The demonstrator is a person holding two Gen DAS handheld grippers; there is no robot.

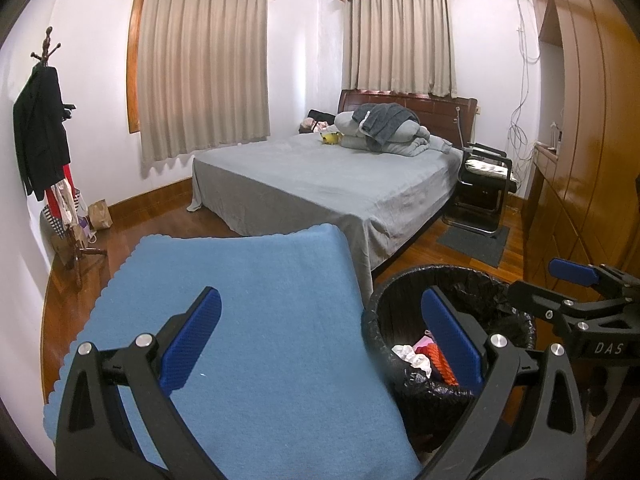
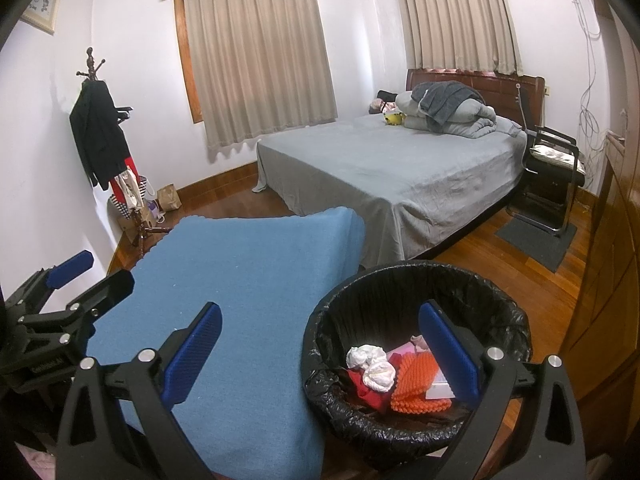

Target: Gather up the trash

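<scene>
A round bin with a black liner stands on the floor beside a surface covered by a blue cloth; it also shows in the left wrist view. Inside lie crumpled white tissues, an orange bumpy item, red and pink scraps and a pale box. My left gripper is open and empty above the cloth's right edge. My right gripper is open and empty, its right finger over the bin. Each gripper shows in the other's view, the right one and the left one.
A bed with a grey sheet fills the room's middle, bedding piled at its head. A coat stand with bags stands at the left wall. A black chair and dark mat lie right of the bed, wooden wardrobes further right.
</scene>
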